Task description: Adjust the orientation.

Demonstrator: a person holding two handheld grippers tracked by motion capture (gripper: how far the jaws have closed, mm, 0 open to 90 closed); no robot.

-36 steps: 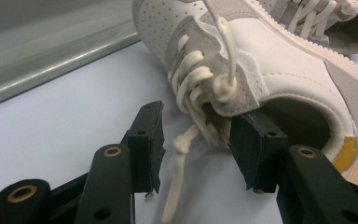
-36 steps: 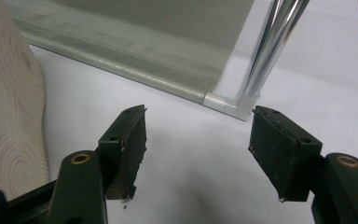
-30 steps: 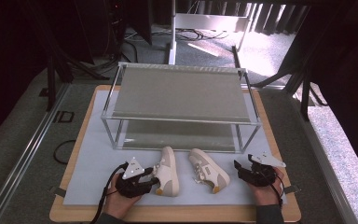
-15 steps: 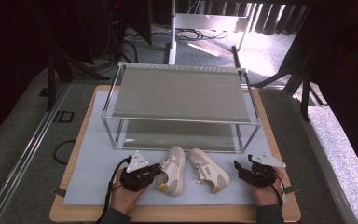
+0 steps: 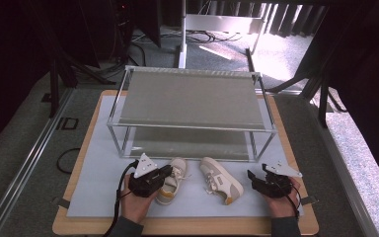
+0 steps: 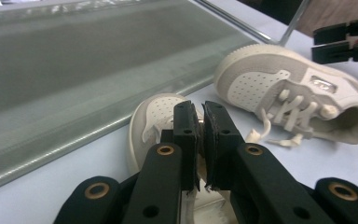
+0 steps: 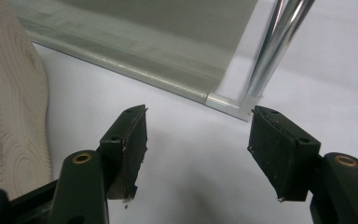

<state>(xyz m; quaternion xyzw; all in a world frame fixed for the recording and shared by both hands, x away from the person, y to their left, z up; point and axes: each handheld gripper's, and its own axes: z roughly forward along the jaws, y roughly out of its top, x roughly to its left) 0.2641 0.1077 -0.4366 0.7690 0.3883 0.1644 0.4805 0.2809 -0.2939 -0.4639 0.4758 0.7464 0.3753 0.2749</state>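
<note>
Left gripper clamped on left shoe, toe toward rack; right gripper agape beside right shoe.

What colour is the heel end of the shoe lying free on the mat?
The free shoe is cream and grey, with a tan-orange heel end. The high view shows it best.

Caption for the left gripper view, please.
Left gripper shut on the near shoe, second shoe lying on its side beyond, beside the rack shelf.
</note>
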